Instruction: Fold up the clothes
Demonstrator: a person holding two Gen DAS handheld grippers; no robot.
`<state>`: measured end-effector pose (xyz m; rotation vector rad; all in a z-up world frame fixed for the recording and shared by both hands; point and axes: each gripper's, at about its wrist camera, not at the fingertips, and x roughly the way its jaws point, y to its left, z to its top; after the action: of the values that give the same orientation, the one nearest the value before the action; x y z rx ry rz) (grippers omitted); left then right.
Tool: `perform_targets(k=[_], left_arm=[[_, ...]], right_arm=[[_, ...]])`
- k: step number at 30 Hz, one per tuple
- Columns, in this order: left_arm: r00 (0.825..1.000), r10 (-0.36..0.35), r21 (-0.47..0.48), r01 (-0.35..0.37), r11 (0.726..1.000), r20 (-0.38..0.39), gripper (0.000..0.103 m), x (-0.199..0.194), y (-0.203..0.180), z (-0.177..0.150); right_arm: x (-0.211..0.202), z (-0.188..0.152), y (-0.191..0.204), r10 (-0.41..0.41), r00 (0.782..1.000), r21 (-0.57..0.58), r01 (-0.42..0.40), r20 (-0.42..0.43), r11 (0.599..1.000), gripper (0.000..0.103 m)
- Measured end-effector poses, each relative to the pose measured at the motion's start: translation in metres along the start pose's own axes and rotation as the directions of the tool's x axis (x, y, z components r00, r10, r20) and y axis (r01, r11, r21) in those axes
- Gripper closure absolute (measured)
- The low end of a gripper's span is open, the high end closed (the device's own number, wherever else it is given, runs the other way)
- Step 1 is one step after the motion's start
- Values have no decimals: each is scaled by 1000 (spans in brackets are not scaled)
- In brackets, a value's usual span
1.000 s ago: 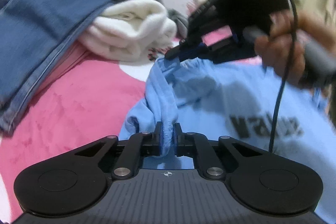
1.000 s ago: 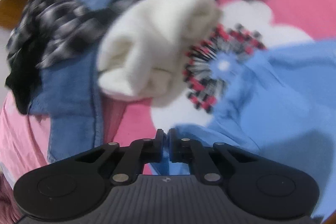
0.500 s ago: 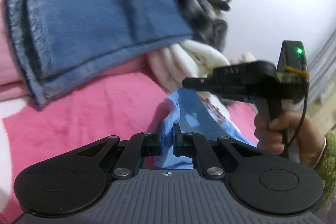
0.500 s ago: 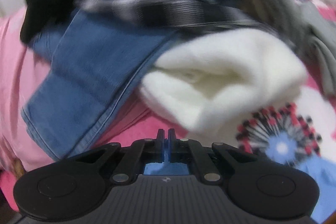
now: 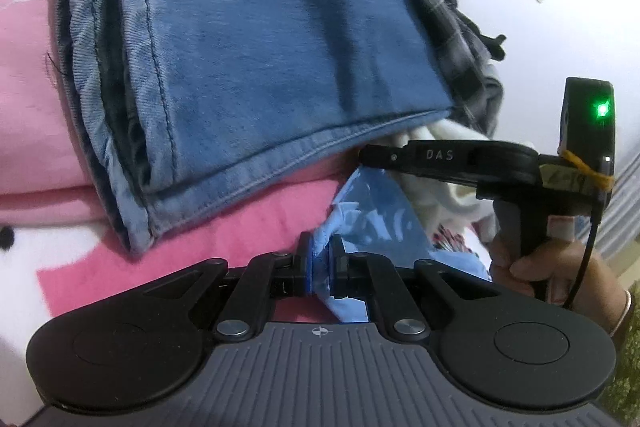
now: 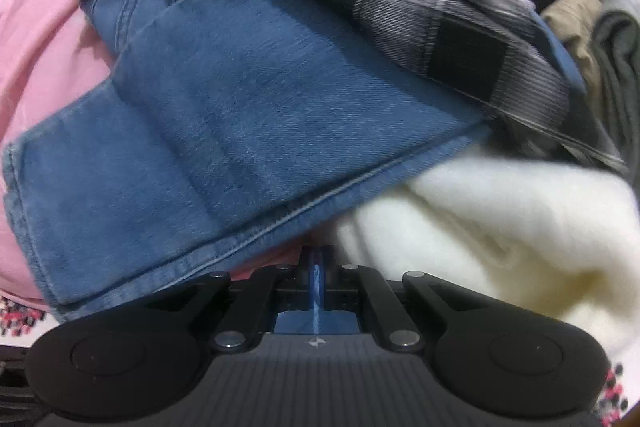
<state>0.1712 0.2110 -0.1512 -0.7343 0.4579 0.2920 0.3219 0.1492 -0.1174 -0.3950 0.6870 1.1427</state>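
Light-blue shirt [image 5: 372, 211] is pinched at both ends: left gripper [image 5: 321, 265] has its jaws closed on a bunched fold, right gripper [image 5: 366, 155] clamps another edge just above and to the right. Fabric between them is crumpled and creased, off the pink blanket [image 5: 248, 227]. From the right wrist only a thin blue sliver shows between the pressed-together jaws. Jeans [image 6: 224, 131] and a cream garment [image 6: 500, 227] lie directly ahead.
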Motion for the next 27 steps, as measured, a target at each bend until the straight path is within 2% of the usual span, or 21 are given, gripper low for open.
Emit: perform_targets(k=[5, 9, 13, 15, 17, 19, 21, 22, 23, 25, 27], left_arm=[[1000, 25, -23, -25, 999, -1, 97, 12, 3, 2], [1000, 16, -63, -17, 998, -19, 94, 14, 8, 5], [999, -19, -98, 16, 995, -34, 82, 13, 14, 10], [998, -44, -111, 38, 993, -47, 72, 17, 16, 15], [997, -56, -98, 51, 994, -54, 58, 23, 13, 20], [998, -49, -66, 46, 997, -47, 57, 28, 7, 25], [999, -28, -48, 27, 998, -24, 68, 32, 4, 27], [1000, -12, -50, 11, 999, -10, 91, 34, 4, 27], [1000, 6, -62, -6, 998, 7, 99, 33, 6, 27], [998, 43, -90, -39, 995, 39, 103, 30, 9, 26], [995, 79, -105, -72, 992, 61, 103, 27, 13, 24]], right_arm=[[16, -6, 3, -32, 999, -69, 33, 14, 997, 102], [13, -7, 3, -46, 999, -84, 47, 17, 995, 102], [-9, -7, -9, 4, 999, -19, -3, 42, 1000, 99], [-26, -8, -19, 24, 997, 25, -26, 74, 999, 93], [-43, -10, -32, 36, 994, 82, -45, 100, 996, 90], [-59, -14, -45, 40, 992, 144, -57, 122, 988, 90], [-70, -19, -52, 47, 990, 194, -72, 133, 978, 90], [-74, -21, -53, 47, 989, 214, -76, 138, 974, 90], [-76, -22, -53, 45, 989, 225, -76, 139, 971, 90], [-82, -32, -57, 33, 990, 241, -66, 137, 968, 90], [-84, -33, -59, 16, 993, 250, -46, 119, 967, 90]])
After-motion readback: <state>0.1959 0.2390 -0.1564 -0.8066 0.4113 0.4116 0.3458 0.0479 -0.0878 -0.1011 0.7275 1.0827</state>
